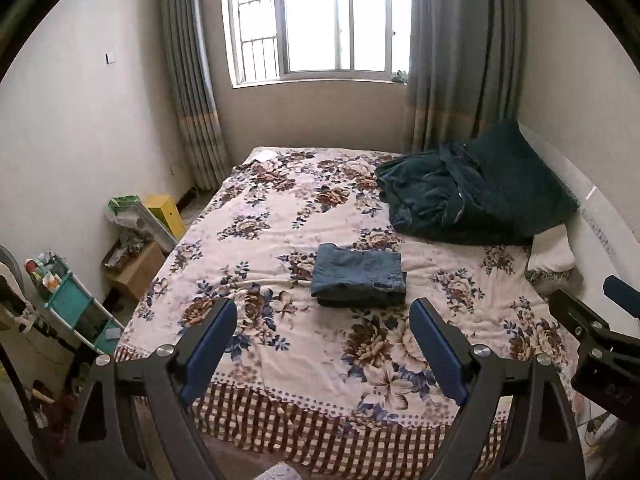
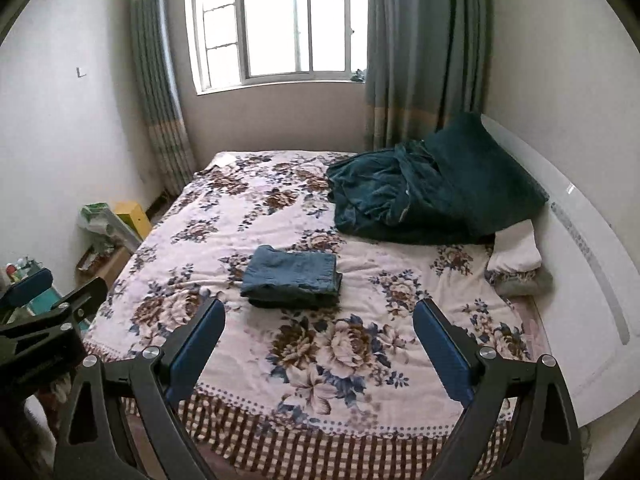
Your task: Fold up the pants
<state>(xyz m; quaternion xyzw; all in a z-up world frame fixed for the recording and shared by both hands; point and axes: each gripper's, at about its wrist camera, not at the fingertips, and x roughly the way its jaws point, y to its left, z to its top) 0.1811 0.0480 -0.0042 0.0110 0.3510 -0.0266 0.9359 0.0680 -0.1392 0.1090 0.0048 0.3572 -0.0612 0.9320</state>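
Blue denim pants [image 1: 358,274] lie folded into a compact rectangle near the middle of the floral bedspread [image 1: 280,224]; they also show in the right wrist view [image 2: 292,276]. My left gripper [image 1: 324,312] is open and empty, held back over the bed's near edge, short of the pants. My right gripper [image 2: 320,312] is open and empty too, at about the same distance, with the pants ahead and slightly left. The right gripper shows at the right edge of the left view [image 1: 600,328]; the left gripper shows at the left edge of the right view [image 2: 40,320].
A crumpled dark green blanket [image 1: 472,196] and a white pillow [image 1: 552,252] lie at the bed's right, against the white headboard [image 2: 584,264]. Shelving and boxes [image 1: 132,240] crowd the floor left of the bed. A window and curtains stand behind.
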